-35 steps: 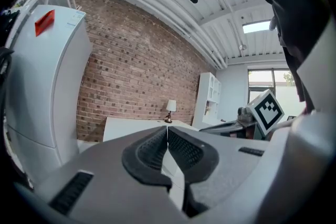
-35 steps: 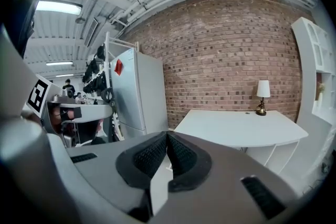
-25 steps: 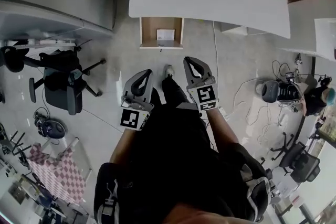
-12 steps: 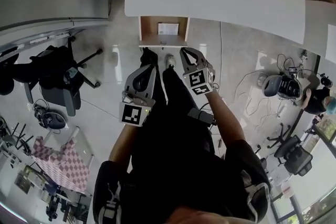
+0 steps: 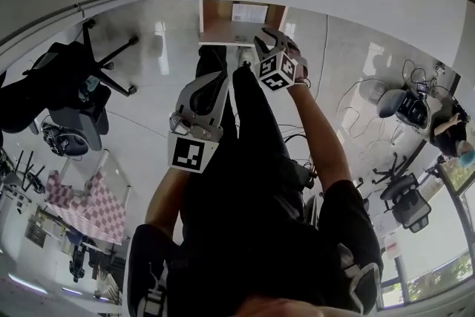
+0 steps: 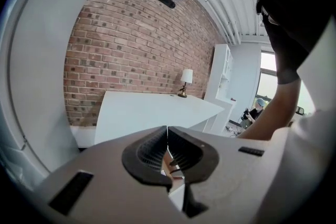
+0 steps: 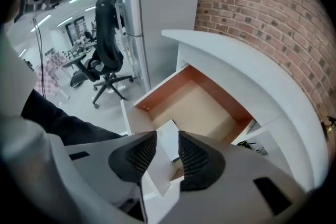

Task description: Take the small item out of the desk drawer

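My right gripper points steeply down over the open drawer. Its jaws have just been opening and now stand apart with nothing pinched, and the small white item lies flat on the drawer floor, lined up in the gap between my fingertips, below them and untouched. Its long edge seems to run away from me rather than across the jaws, though my pads cover part of it, so I can't be sure. My left gripper is pressed together on nothing, farther from the drawer, so the right is the nearer one.
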### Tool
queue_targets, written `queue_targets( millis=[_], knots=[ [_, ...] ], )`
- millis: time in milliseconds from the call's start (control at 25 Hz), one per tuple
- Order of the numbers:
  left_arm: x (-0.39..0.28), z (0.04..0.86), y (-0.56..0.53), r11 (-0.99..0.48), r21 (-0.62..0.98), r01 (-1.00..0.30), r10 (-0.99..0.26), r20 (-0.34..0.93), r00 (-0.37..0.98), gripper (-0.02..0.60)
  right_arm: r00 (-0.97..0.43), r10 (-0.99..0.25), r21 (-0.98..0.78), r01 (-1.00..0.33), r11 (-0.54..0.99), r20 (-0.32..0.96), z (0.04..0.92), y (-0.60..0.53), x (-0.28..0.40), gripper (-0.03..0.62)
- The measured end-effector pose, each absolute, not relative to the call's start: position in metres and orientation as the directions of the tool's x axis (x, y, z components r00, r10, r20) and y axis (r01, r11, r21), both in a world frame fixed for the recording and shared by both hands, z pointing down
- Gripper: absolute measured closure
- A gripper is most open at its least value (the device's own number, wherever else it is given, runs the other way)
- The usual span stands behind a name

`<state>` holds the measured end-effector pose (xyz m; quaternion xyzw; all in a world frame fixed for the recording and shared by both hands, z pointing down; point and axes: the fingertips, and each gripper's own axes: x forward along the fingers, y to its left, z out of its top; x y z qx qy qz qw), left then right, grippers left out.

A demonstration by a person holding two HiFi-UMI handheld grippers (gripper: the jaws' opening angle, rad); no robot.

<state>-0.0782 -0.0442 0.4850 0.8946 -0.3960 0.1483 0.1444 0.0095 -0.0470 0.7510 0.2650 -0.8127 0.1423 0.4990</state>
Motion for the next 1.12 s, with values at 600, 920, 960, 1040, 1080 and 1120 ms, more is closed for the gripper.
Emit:
queue_targets(
  millis=[600,920,960,1040,1080,1120],
  knots=[
    [-0.093,0.557,-0.085,-0.658,0.176,-0.732,-0.626,0.410,0.663,0.571,-0.185,-0.075,-0.025,-0.484,0.875,0.980,0.890,-0.072,-0.007,0.336],
    [-0.102,0.582,-0.092,-0.655,0.198,-0.729,-0.613,0.425,0.666,0.571,-0.123,-0.076,0.007,-0.487,0.873,0.989,0.925,-0.085,-0.005,0.318],
    [-0.103,0.586,-0.093,-0.654,0.198,-0.730,-0.612,0.428,0.665,0.571,-0.115,-0.074,0.009,-0.487,0.873,0.991,0.930,-0.086,-0.004,0.318],
    [-0.106,0.594,-0.094,-0.652,0.197,-0.732,-0.609,0.439,0.660,0.571,-0.101,-0.071,0.012,-0.492,0.871,0.992,0.937,-0.089,-0.003,0.317],
    [-0.109,0.597,-0.095,-0.650,0.198,-0.733,-0.607,0.445,0.658,0.571,-0.096,-0.073,0.016,-0.498,0.867,0.993,0.940,-0.090,-0.002,0.317],
    [-0.111,0.601,-0.096,-0.649,0.200,-0.734,-0.604,0.451,0.657,0.571,-0.091,-0.076,0.020,-0.503,0.864,0.993,0.943,-0.090,-0.002,0.316]
  ],
)
